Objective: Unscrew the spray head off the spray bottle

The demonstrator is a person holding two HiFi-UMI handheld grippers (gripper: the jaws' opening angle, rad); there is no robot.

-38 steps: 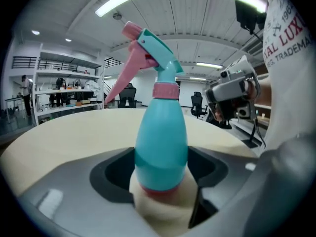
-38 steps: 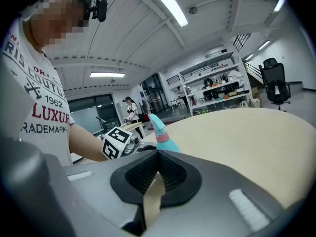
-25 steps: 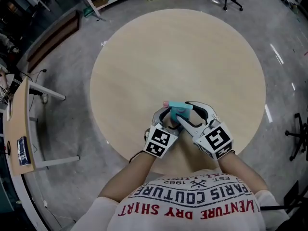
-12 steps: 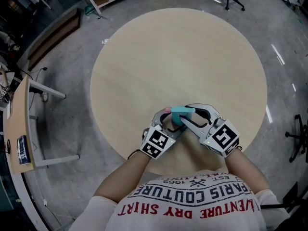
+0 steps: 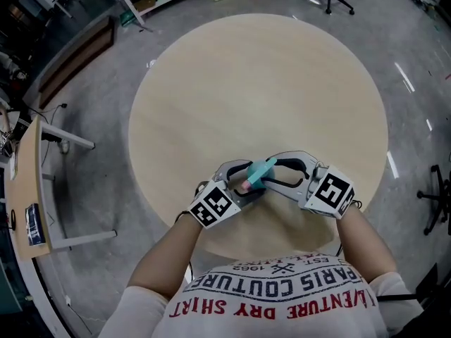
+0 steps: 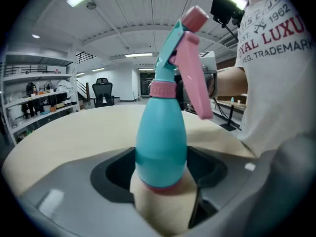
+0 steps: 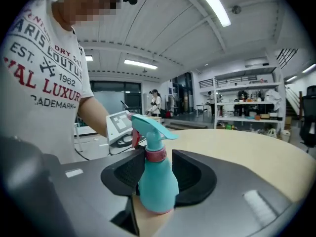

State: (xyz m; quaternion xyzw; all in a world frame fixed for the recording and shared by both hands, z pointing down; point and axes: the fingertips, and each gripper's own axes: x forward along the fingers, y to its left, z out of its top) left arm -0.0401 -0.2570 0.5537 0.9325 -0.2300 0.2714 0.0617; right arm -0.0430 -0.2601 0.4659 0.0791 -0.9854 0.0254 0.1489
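- Two pairs of jaws work on one spray bottle point(image 6: 160, 137). The left gripper point(image 6: 160, 172) has its jaws clenched on the teal body low down, just above the pink base ring point(image 6: 160, 185).
- The right gripper point(image 7: 158, 177) has just been opening its jaws. The bottle stands between them at about the height of the pink collar point(image 7: 156, 155). Dark recess shows on one side of the neck, so I judge this grip slackened, not pressing.
- The step in hand looks like a re-grip between twists. The spray head point(image 6: 180, 48) sits on the collar with no gap visible at the neck, so the unscrewing is not finished. How many turns are done cannot be told.
- The next move calls for the right jaws to close squarely on the collar or the head. They must then turn about the bottle's long axis while the left jaws keep the body from turning with it.
- The pink trigger point(image 6: 195, 83) juts out to one side of the head and could catch a jaw during the turn.
- In the head view the bottle is tilted over the near part of the round table point(image 5: 261, 83), with the grippers meeting it from either side. Whether its base rests on the table I cannot tell.
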